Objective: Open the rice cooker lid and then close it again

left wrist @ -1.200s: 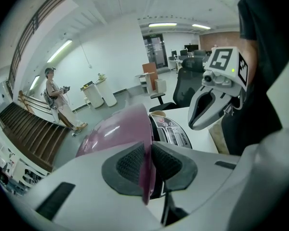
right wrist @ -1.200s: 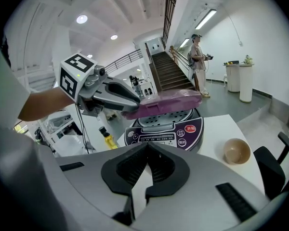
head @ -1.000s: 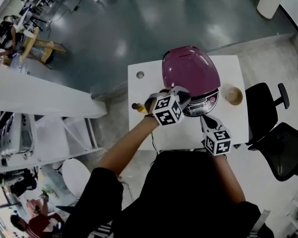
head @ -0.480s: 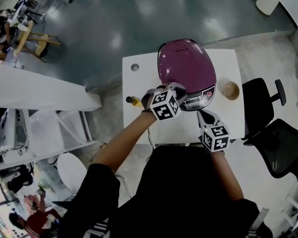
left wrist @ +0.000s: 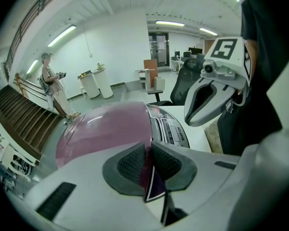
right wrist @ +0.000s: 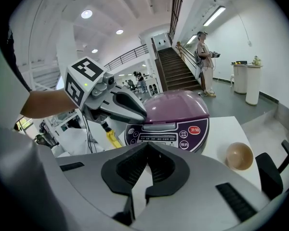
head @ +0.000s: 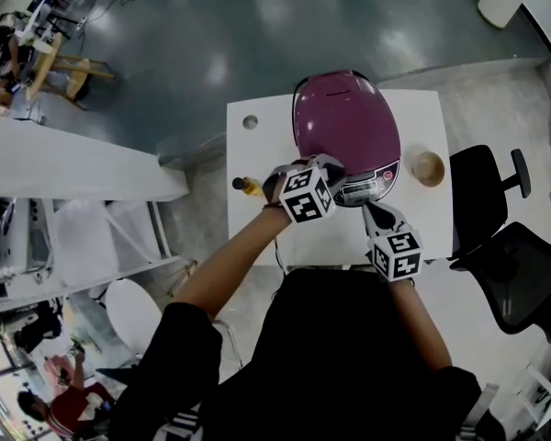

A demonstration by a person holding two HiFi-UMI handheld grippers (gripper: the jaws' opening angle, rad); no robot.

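The left gripper (left wrist: 149,150) has its pads a thin slit apart with nothing pinched, its tip at the front edge of the shut purple lid (head: 342,118). The right gripper (right wrist: 148,148) is closed and empty, hanging just before the cooker (head: 363,189). The cooker sits unbraced on the white table (head: 253,168). A skewed push could skid the tip off the glossy dome, or shove the cooker toward the bowl (head: 428,167).
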